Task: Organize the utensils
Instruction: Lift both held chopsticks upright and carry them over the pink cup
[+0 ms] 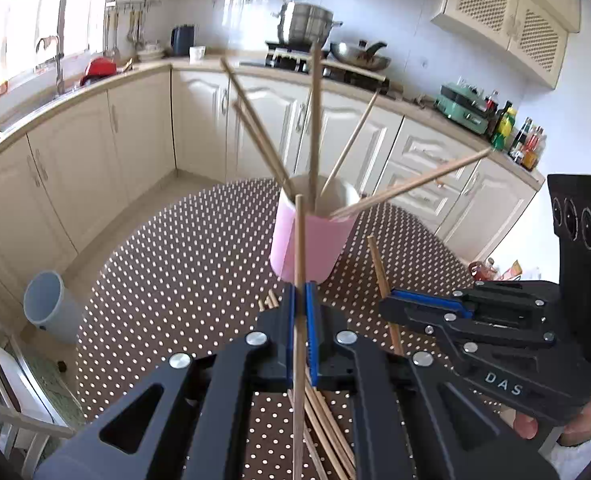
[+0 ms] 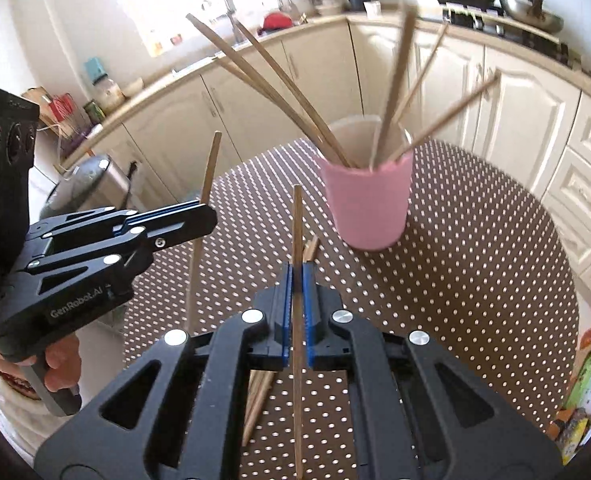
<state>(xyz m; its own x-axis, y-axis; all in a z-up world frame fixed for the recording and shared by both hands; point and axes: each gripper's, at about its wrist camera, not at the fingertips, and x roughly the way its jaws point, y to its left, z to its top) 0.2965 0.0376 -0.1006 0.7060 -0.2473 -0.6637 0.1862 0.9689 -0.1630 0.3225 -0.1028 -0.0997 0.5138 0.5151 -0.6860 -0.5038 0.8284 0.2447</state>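
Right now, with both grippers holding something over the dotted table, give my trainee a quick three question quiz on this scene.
1. True or false: the left gripper is shut on a chopstick.
2. What colour is the cup holding the sorted chopsticks?
3. The loose chopsticks not yet sorted lie: A) on the dotted tablecloth, B) in the sink, C) on the stove.

Key: 1 true; 2 pink; 3 A.
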